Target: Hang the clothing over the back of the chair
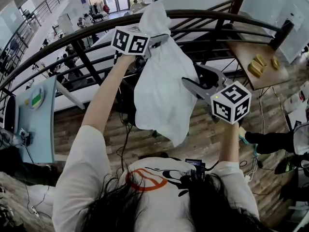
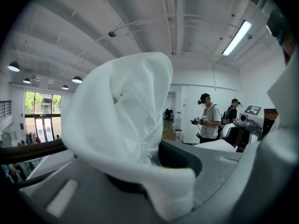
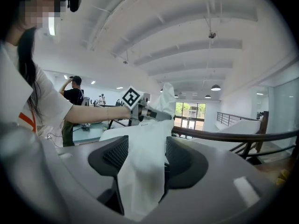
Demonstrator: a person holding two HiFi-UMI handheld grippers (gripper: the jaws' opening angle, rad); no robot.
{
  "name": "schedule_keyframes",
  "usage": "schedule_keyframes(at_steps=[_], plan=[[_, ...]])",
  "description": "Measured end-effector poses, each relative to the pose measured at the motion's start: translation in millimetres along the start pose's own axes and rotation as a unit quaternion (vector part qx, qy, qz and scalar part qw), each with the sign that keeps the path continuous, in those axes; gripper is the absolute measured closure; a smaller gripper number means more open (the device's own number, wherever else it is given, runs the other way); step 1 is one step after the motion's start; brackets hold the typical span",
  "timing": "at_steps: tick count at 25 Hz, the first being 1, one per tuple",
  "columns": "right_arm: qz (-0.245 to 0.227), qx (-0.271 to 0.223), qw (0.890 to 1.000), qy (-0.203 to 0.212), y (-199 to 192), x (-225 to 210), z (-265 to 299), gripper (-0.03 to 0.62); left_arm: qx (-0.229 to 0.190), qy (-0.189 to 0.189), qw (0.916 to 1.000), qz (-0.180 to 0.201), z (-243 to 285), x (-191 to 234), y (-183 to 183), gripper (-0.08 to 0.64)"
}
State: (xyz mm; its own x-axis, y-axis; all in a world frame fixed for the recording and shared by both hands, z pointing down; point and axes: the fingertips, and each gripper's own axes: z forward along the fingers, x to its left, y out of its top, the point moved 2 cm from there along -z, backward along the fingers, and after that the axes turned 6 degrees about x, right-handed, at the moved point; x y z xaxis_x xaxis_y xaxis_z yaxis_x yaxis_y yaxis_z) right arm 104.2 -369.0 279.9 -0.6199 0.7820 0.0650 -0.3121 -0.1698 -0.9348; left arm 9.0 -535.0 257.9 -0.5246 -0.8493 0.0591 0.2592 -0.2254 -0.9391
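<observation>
A white garment [image 1: 161,81] hangs in the air in front of the person, bunched at the top. My left gripper [image 1: 161,38] is shut on that top bunch, and the cloth [image 2: 121,111] bulges out of its jaws. My right gripper [image 1: 192,75] is at the garment's right edge, lower down. Its jaws stand wide apart and a fold of cloth [image 3: 142,171] hangs loose between the pads without being pinched. From the right gripper view, the left gripper [image 3: 156,115] shows beyond, holding the garment up. A dark shape [image 1: 126,98] behind the cloth is mostly hidden; I cannot tell whether it is the chair.
A curved dark railing [image 1: 207,16] runs across just beyond the garment, with an open drop behind it. A wooden table [image 1: 241,52] with yellow pieces stands at the right, a light blue table [image 1: 36,129] at the left. Cables lie on the wood floor. Two people [image 2: 208,118] stand far off.
</observation>
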Motion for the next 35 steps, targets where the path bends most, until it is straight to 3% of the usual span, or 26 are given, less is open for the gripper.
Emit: schedule_keyframes(at_steps=[3, 6, 17, 24, 27, 30, 34, 35], plan=[[0.023, -0.034, 0.999, 0.012, 8, -13, -2, 0.322, 0.038, -0.015, 0.9988, -0.026, 18, 12, -25, 0.362], [0.021, -0.033, 0.999, 0.017, 11, -21, 7, 0.333, 0.085, -0.041, 0.9947, -0.039, 36, 12, -54, 0.362], [0.04, -0.051, 0.998, 0.011, 12, -64, 23, 0.362, 0.185, -0.136, 0.9722, -0.045, 63, 2, -112, 0.357], [0.029, -0.008, 0.999, 0.015, 23, -126, 64, 0.362, 0.21, -0.175, 0.9611, -0.039, 82, -7, -116, 0.357], [0.029, 0.027, 0.998, 0.052, 19, -140, 92, 0.328, 0.211, -0.184, 0.9594, -0.03, 86, -10, -115, 0.357], [0.034, 0.07, 0.991, 0.109, 7, -147, 123, 0.228, 0.211, -0.185, 0.9596, -0.017, 90, -8, -112, 0.357], [0.031, 0.138, 0.982, 0.127, -19, -161, 163, 0.225, 0.209, -0.186, 0.9599, -0.002, 90, -3, -112, 0.357], [0.033, 0.148, 0.979, 0.138, -24, -162, 169, 0.262, 0.209, -0.188, 0.9595, -0.001, 90, -3, -112, 0.356]])
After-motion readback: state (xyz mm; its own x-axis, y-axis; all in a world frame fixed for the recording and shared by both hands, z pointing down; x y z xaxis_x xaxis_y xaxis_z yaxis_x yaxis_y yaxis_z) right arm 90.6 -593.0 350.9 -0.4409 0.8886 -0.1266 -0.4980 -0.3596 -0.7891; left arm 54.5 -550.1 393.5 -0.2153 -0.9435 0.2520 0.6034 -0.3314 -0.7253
